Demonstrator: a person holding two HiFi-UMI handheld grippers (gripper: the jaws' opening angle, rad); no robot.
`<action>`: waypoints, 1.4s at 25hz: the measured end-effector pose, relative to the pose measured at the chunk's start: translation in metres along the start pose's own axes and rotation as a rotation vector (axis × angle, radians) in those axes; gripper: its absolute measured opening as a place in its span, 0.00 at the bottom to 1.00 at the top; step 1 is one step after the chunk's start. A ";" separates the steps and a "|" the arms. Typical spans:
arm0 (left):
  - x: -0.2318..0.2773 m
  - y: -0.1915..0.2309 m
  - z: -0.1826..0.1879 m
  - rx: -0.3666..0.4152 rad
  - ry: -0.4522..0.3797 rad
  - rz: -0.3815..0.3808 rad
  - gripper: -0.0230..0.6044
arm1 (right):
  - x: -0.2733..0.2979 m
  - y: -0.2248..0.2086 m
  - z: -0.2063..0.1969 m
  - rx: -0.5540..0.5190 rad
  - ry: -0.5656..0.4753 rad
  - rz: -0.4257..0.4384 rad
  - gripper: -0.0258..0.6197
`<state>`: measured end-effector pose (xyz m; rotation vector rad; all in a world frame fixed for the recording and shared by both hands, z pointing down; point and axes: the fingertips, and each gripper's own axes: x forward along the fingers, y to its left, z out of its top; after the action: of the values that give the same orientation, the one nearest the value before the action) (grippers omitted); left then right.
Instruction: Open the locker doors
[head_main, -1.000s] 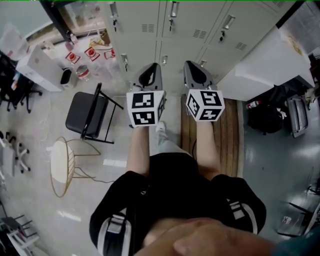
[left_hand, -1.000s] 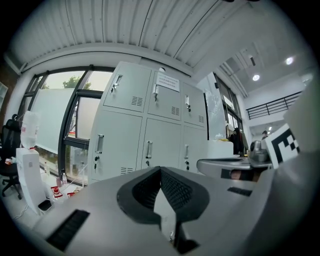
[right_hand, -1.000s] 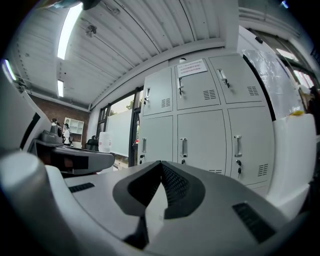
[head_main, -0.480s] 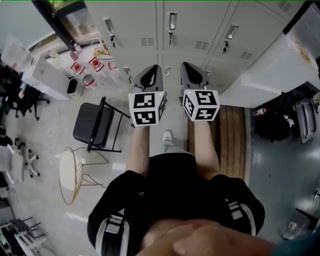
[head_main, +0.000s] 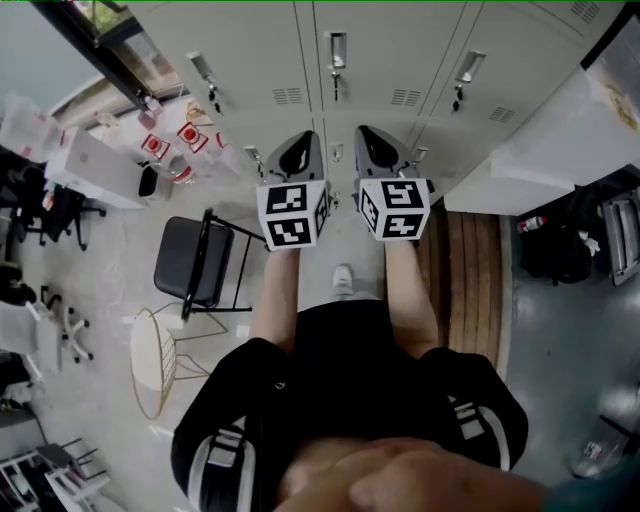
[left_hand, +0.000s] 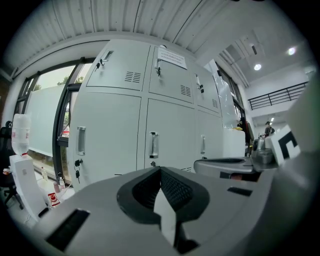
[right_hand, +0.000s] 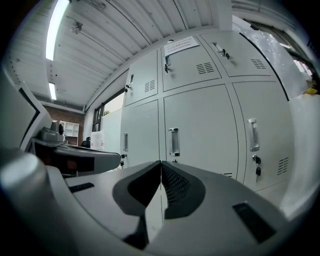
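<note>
Lockers (head_main: 385, 50); left tongs (left_hand: 161, 169), right tongs (right_hand: 160, 162) closed.

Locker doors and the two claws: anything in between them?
Nothing. Both gripper views show just air between the left claw, right claw and closed locker doors.

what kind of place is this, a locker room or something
Probably a locker area in a workplace or workshop building, not a gym: a bank of grey metal lockers, a black folding chair beside them, and a ribbed ceiling with strip lights.
</note>
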<state>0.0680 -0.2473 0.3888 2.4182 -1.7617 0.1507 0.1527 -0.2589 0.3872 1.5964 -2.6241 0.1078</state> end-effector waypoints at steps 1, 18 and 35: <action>0.006 0.002 0.001 0.004 0.000 -0.002 0.05 | 0.006 -0.003 0.000 -0.002 -0.001 -0.004 0.07; 0.073 0.040 -0.020 -0.024 0.046 0.040 0.05 | 0.080 -0.016 -0.024 -0.034 0.056 0.062 0.14; 0.098 0.062 -0.030 -0.025 0.077 0.023 0.05 | 0.118 -0.023 -0.034 -0.040 0.087 -0.011 0.14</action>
<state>0.0391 -0.3530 0.4380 2.3431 -1.7480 0.2206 0.1198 -0.3710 0.4328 1.5572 -2.5360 0.1205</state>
